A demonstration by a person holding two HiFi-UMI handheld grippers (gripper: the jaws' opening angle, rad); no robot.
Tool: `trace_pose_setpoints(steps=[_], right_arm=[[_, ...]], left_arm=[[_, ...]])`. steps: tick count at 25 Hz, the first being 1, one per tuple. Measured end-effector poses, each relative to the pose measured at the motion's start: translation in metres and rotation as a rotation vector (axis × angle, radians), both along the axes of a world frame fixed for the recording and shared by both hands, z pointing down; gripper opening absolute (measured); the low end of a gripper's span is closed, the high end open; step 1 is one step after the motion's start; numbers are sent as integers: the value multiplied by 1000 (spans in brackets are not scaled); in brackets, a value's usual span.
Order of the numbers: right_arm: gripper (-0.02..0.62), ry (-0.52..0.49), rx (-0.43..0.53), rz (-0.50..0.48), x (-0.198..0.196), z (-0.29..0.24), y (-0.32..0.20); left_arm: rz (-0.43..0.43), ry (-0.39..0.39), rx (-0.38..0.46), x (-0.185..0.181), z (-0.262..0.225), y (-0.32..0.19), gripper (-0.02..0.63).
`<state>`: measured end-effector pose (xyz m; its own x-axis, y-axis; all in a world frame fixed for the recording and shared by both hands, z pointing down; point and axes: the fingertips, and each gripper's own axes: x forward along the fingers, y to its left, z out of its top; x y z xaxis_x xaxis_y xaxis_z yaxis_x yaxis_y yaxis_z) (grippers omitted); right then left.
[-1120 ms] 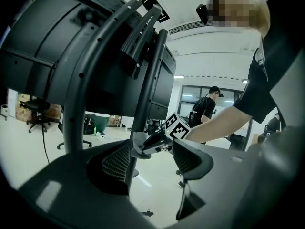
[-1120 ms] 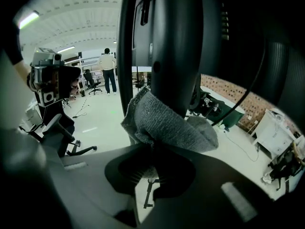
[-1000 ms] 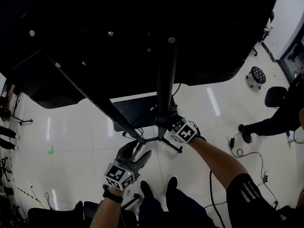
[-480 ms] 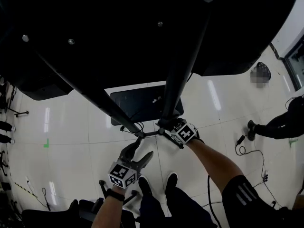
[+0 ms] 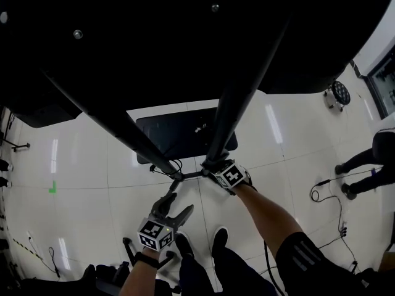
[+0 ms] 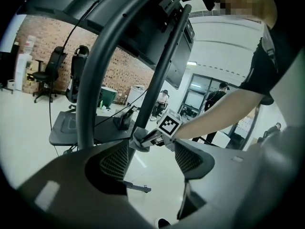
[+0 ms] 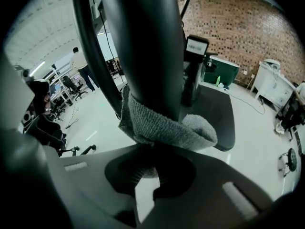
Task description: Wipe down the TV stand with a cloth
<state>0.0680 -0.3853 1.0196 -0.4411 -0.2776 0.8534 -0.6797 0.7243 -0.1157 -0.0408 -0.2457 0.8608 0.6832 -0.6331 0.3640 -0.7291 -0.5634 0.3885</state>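
The black TV stand has two dark poles (image 5: 231, 110) that run from the screen overhead down to a foot on the white floor. My right gripper (image 5: 213, 165) is low on the right-hand pole, shut on a grey cloth (image 7: 162, 123) that wraps round the pole (image 7: 143, 42). My left gripper (image 5: 173, 205) hangs in front of the stand's foot, away from both poles. Its jaws have just been opening and hold nothing. In the left gripper view its open jaws (image 6: 151, 159) frame the cloth (image 6: 138, 140) and the right gripper's marker cube (image 6: 169, 124).
A black base plate (image 5: 179, 134) lies on the floor behind the poles, with cables (image 5: 163, 165) beside it. My shoes (image 5: 197, 245) are right below. Another person's legs (image 5: 370, 165), a floor cable (image 5: 327, 193) and a stool (image 5: 336, 94) are at the right. Office chairs (image 6: 47, 73) stand further off.
Both grippers have sunk toward the stand's foot, the right one sliding the cloth down its pole. The left jaws stand wider apart. The screen fills more of the top of the head view.
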Motion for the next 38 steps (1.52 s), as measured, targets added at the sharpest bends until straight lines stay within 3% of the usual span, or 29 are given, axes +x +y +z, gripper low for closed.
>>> trace_pose_setpoints(steps=[5,10,16,19,25,32,38], right_arm=[[23,-29,-10,10,-4,4,11],[24,-122,35,-11,-6,-38,35],[23,-334,139,-93,-13,-155,73],[23,-450,197,-94,-9,-224,89],[23,-564,327,-138,3,-338,125],[23,-698,415,-111,13,-439,184],[23,-779,472,-51,5,-492,242]], left_arm=[[13,-21,-12,-8,3,9,327],[-3,-20,26,-18,-28,14,331],[-53,8,122,-20,-104,21,330],[-80,-22,187,-19,-146,29,305],[-117,-2,290,-13,-226,49,313],[-47,21,400,0,-310,91,327],[0,84,429,-11,-351,162,318]])
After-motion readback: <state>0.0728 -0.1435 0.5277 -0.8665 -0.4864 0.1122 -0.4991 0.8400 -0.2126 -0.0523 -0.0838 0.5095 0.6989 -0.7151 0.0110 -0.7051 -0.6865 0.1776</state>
